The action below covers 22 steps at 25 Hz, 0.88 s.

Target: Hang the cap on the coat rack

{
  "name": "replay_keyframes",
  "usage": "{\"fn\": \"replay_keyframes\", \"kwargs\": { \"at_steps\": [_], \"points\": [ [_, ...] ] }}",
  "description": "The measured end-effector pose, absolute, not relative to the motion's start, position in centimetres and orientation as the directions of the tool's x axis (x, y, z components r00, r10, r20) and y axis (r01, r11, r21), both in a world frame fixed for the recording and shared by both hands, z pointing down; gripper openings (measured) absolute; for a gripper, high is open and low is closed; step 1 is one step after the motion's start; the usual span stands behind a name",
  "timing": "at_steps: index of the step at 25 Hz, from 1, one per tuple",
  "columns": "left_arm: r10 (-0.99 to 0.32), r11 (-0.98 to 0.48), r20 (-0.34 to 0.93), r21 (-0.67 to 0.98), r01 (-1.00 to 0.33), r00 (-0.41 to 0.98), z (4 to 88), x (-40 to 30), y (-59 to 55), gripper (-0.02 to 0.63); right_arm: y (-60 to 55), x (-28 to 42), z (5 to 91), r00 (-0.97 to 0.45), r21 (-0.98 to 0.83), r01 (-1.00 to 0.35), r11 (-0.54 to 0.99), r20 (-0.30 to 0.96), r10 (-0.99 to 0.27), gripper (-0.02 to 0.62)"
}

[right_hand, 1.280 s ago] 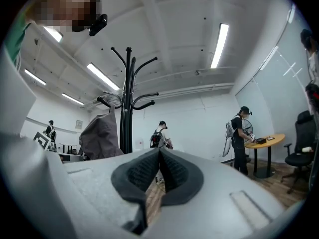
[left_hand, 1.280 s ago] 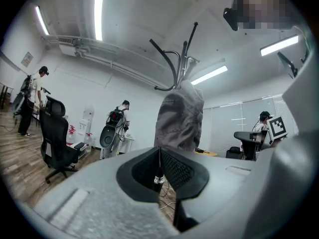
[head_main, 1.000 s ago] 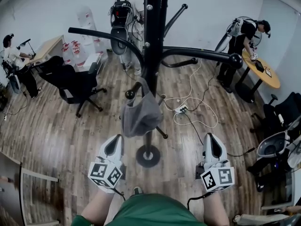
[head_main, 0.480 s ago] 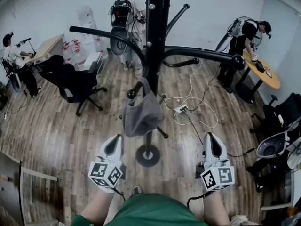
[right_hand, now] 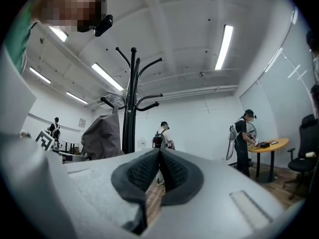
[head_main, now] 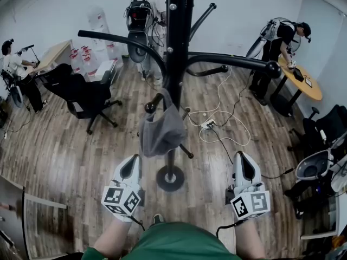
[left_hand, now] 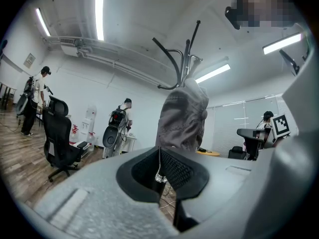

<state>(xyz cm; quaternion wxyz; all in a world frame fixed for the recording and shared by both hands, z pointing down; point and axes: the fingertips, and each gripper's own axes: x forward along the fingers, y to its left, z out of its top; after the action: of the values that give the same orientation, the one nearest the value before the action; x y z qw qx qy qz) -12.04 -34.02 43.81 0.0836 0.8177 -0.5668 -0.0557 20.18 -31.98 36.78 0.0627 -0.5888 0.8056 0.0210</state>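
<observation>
A grey cap (head_main: 161, 129) hangs by its strap from a low hook of the black coat rack (head_main: 174, 47); it also shows in the left gripper view (left_hand: 182, 116) and the right gripper view (right_hand: 102, 136). The rack's round base (head_main: 171, 179) stands on the wood floor between my two grippers. My left gripper (head_main: 132, 164) is low, just left of and below the cap, jaws shut with nothing in them (left_hand: 160, 176). My right gripper (head_main: 244, 164) is well to the right of the rack, jaws shut and holding nothing (right_hand: 159, 168). Neither gripper touches the cap.
A black office chair (head_main: 87, 96) stands at the left. White cables and a power strip (head_main: 209, 126) lie on the floor right of the rack. A round wooden table (head_main: 303, 80) with a person beside it is at the right; other people stand at the back and far left.
</observation>
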Motion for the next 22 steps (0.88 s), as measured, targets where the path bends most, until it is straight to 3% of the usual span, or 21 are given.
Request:
{"fn": "replay_keyframes", "kwargs": {
  "at_steps": [22],
  "points": [
    [-0.937, -0.339, 0.014, 0.201, -0.919, 0.349, 44.19, -11.67, -33.68, 0.017, -31.67, 20.75, 36.91, -0.294, -0.052, -0.952, 0.302, -0.128, -0.947, 0.003]
  ]
}}
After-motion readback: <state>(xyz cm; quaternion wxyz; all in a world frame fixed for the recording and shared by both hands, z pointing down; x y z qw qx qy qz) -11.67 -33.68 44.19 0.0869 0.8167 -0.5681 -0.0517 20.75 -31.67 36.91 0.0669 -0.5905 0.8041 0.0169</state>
